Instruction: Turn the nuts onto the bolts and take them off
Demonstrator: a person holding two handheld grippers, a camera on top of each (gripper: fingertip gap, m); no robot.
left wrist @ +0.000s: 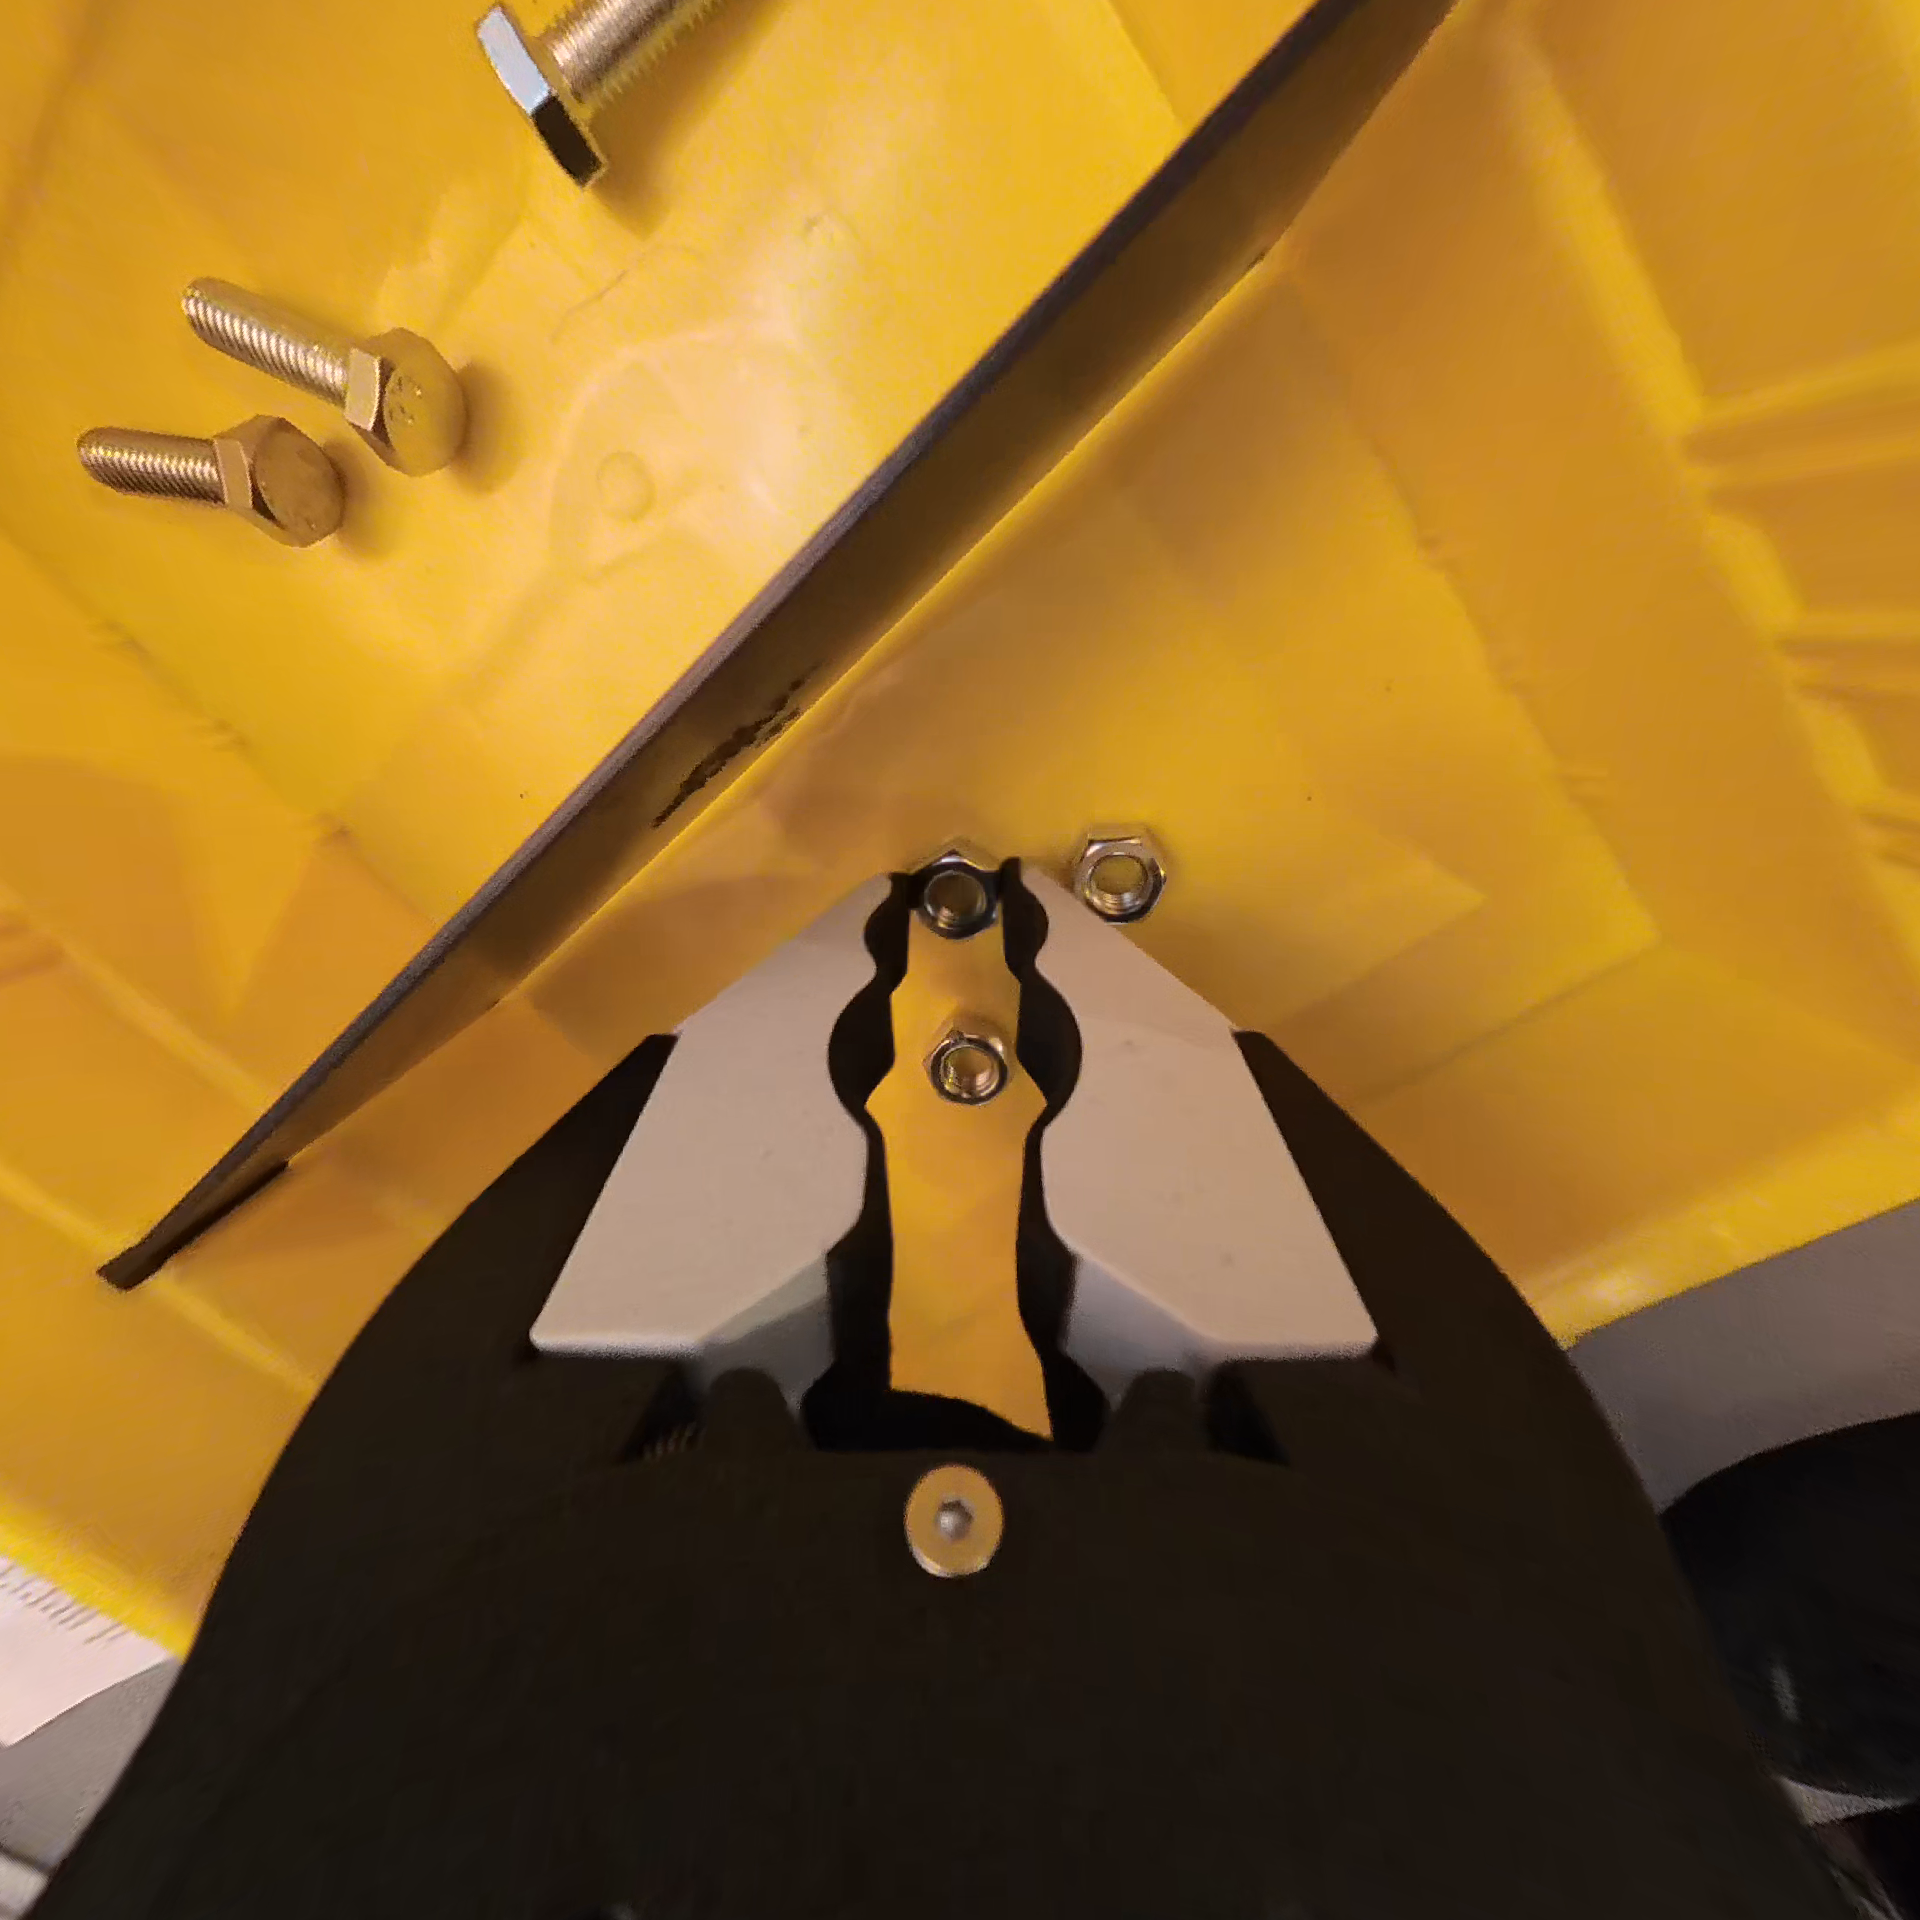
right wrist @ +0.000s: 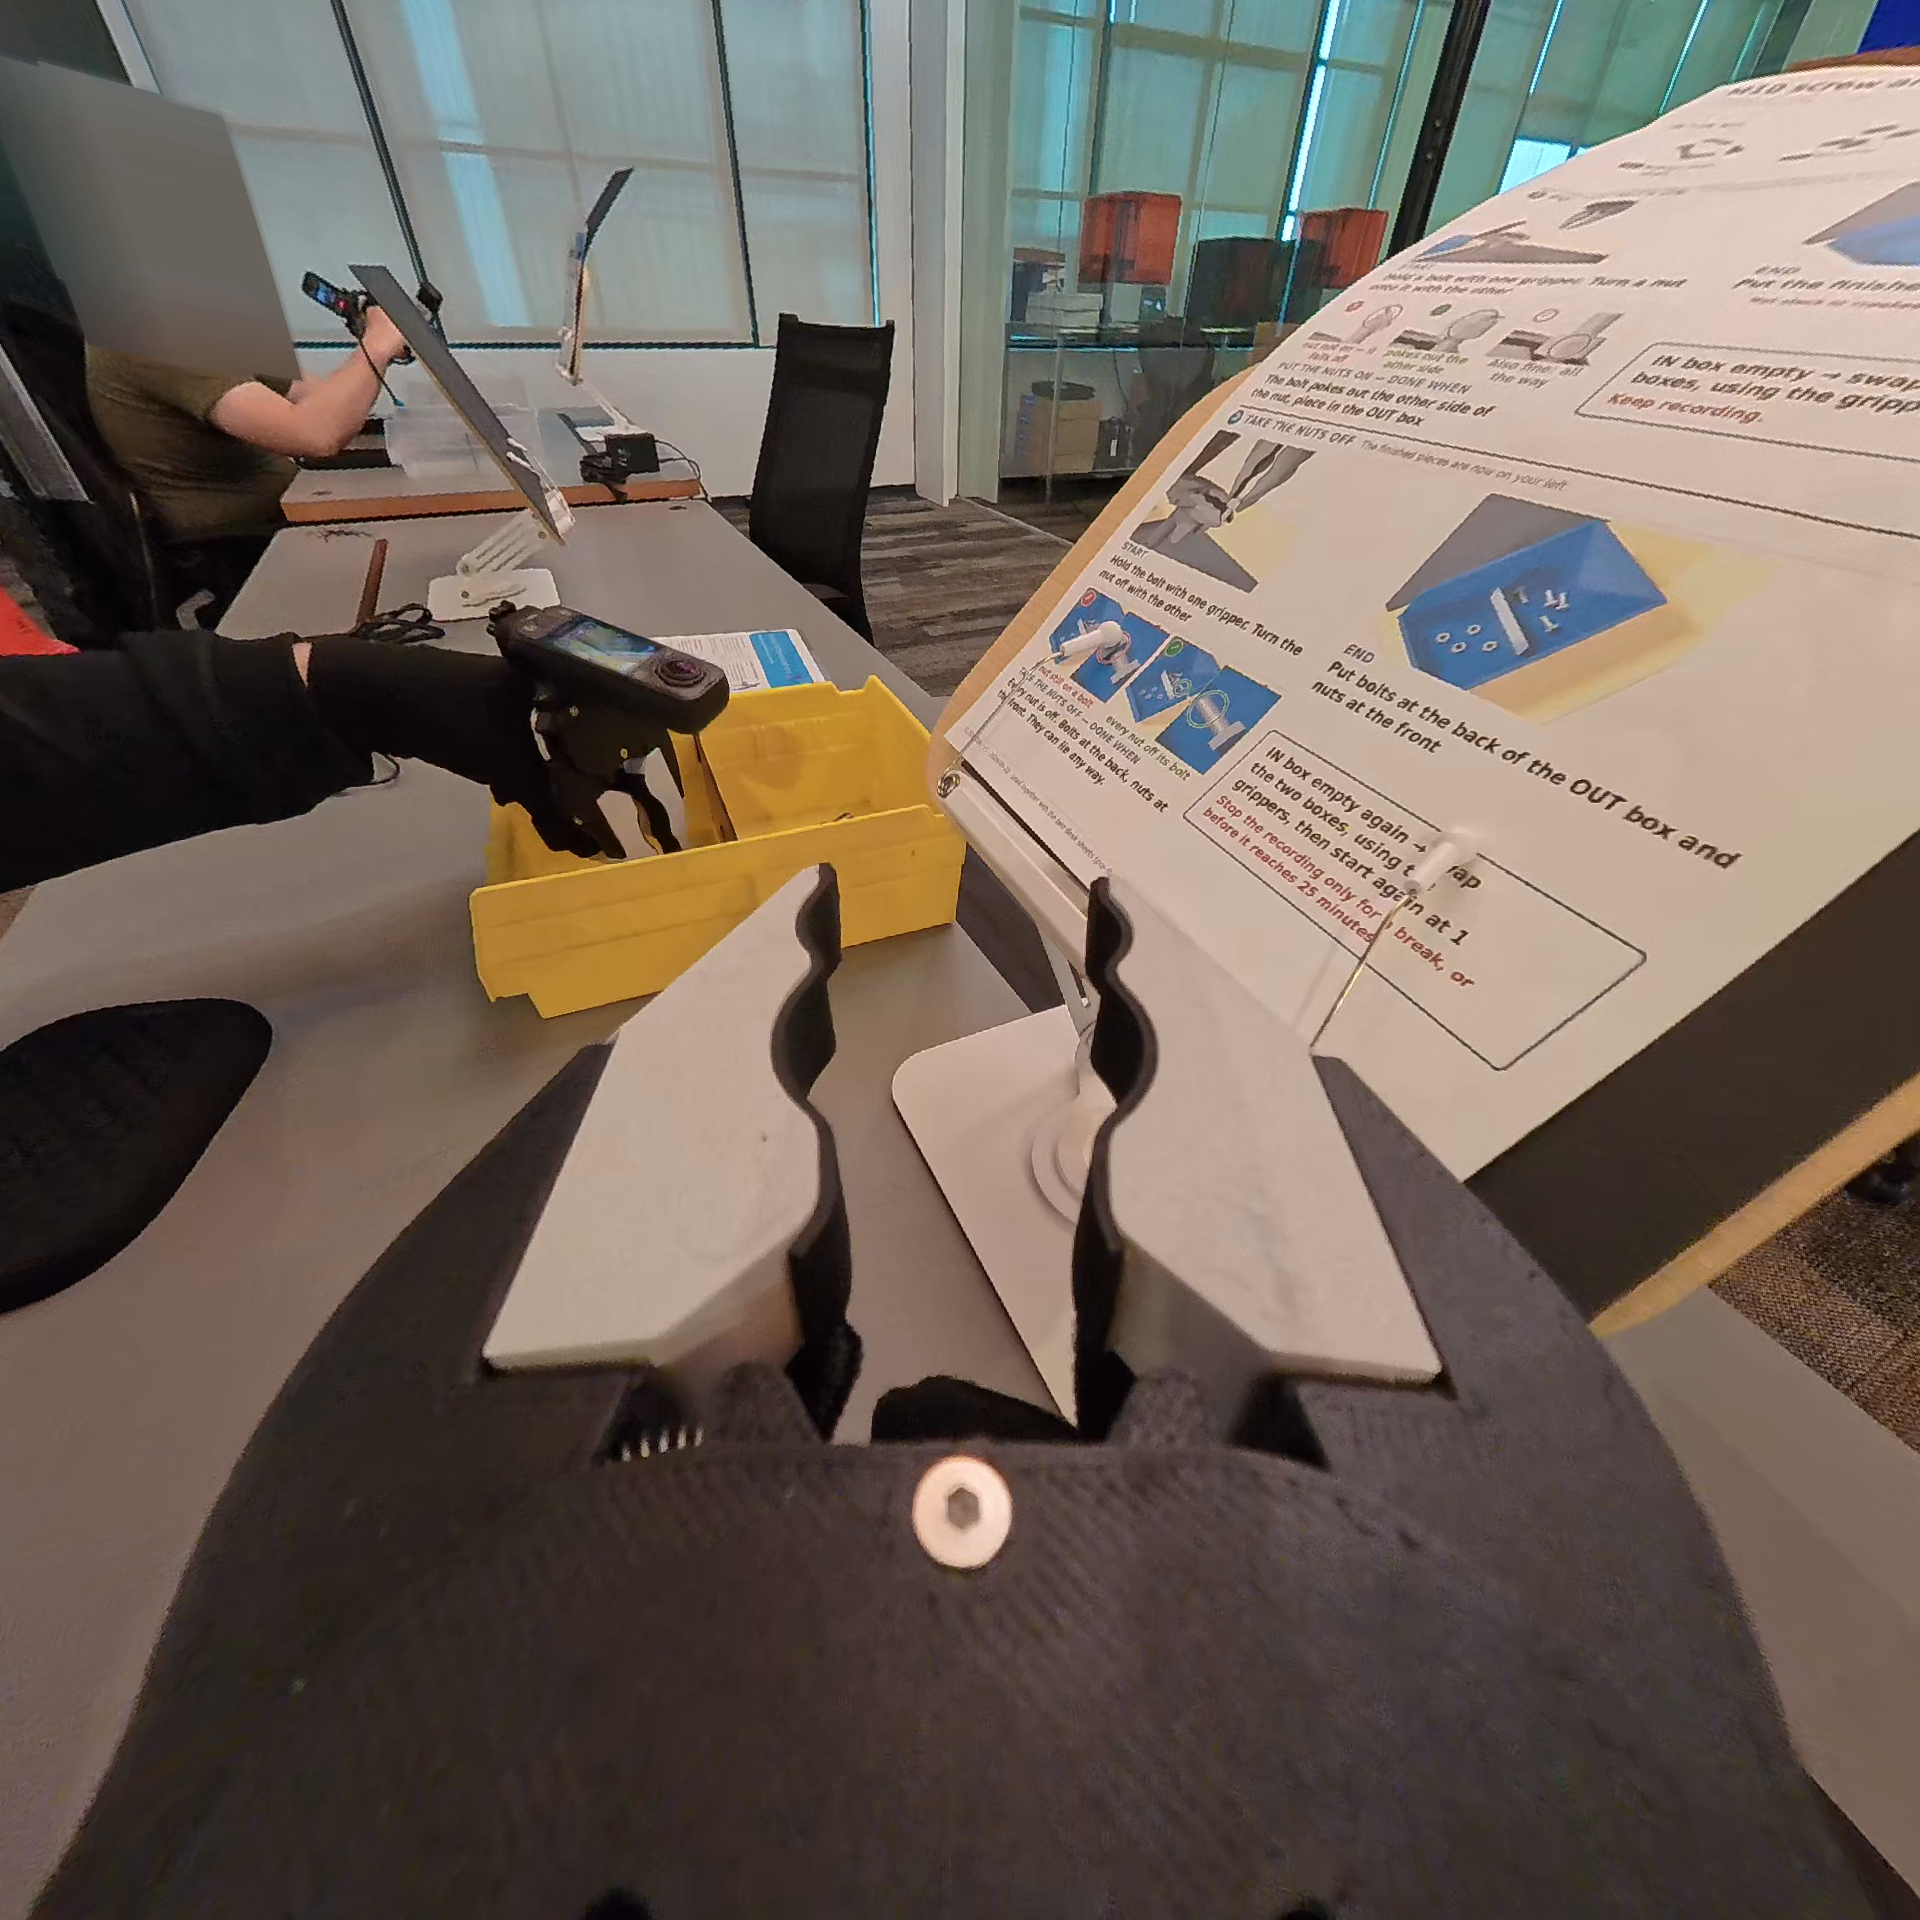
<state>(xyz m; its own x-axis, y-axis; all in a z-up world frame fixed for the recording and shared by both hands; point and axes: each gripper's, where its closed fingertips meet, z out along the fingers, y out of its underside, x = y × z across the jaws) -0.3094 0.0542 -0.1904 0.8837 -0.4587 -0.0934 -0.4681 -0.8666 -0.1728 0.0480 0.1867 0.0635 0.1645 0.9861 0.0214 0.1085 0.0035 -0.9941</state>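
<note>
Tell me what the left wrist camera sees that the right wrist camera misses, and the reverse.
Only the left wrist view shows the bin's inside: three bolts behind a dark divider, three nuts in front, and the left gripper closing around one nut.

Only the right wrist view shows the open right gripper, the grey table, an instruction board and a person at another desk.

Both show the yellow bin.
</note>
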